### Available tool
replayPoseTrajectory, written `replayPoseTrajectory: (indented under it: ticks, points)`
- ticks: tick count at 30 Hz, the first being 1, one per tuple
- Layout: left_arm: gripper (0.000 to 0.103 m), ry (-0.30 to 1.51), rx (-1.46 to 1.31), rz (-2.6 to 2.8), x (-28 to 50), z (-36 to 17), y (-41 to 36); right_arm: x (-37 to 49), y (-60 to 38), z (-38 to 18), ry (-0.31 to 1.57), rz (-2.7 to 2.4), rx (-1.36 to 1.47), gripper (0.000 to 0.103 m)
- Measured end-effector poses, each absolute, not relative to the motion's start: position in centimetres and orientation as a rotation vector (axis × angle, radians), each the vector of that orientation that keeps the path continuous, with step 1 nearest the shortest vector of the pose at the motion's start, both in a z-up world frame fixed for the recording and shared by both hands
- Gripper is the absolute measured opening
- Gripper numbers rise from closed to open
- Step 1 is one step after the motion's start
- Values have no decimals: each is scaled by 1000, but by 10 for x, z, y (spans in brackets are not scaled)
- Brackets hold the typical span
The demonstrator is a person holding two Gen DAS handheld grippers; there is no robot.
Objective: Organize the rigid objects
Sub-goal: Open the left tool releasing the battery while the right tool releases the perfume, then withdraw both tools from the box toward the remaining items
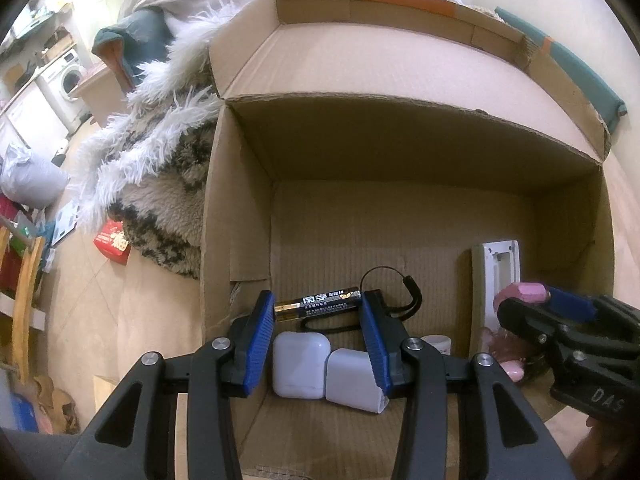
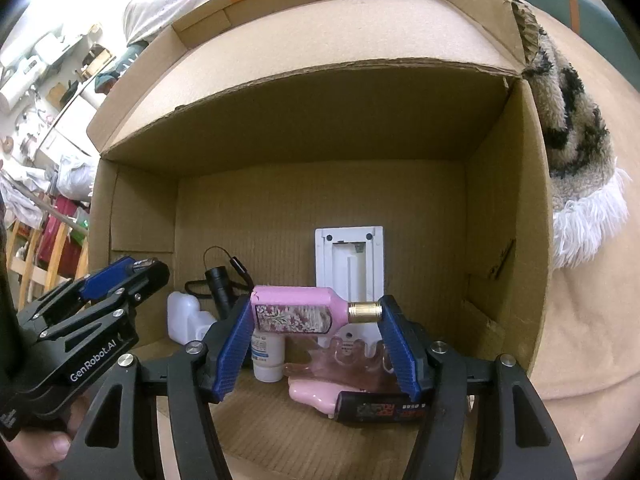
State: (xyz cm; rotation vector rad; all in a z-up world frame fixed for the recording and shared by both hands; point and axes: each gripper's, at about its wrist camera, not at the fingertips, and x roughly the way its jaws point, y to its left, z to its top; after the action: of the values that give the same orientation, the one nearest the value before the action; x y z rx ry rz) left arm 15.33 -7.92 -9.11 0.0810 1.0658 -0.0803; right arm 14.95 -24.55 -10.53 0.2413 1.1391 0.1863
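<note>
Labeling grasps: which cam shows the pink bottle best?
Right wrist: the pink bottle spans the right claw lengthwise, label and gold cap visible. Left wrist catches only its pink end at the frame's right edge.

White lettering reading "GenRobot.AI" is showing on the black body of the left gripper (image 2: pixel 138 266). The letters "DAS" are showing, upside down, on the right gripper (image 1: pixel 560 300). The battery (image 1: pixel 318 304) is carrying Chinese characters, the large ones reading "南孚"; its smaller print is too small to read.
</note>
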Motion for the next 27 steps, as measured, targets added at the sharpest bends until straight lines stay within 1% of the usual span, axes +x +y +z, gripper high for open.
replayPoseTrajectory:
  ticks: [5, 6, 8, 9, 10, 12, 15, 21, 27]
  points:
    - [40, 1068, 89, -78, 151, -91, -80, 146, -249, -100, 1118, 203, 269, 67]
    - [40, 1068, 94, -80, 152, -91, -80, 145, -249, -99, 1110, 209, 274, 69]
    - [40, 1067, 95, -84, 152, -90, -79, 143, -249, -94, 1090, 229, 289, 79]
    - [45, 1070, 94, -88, 152, -90, -79, 141, -249, -92, 1081, 237, 295, 80]
    - [48, 1075, 91, -96, 152, -90, -79, 140, -249, -90, 1073, 245, 300, 81]
    - [59, 1087, 87, -122, 152, -89, -82, 138, -248, -87, 1060, 259, 305, 84]
    - [64, 1080, 110, -121, 147, -85, -86, 136, -247, -81, 1042, 269, 303, 84]
    - [65, 1021, 149, -88, 139, -69, -89, 129, -251, -74, 1022, 282, 315, 84]
    - [65, 1004, 134, -82, 130, -54, -81, 118, -254, -66, 1001, 287, 314, 84]
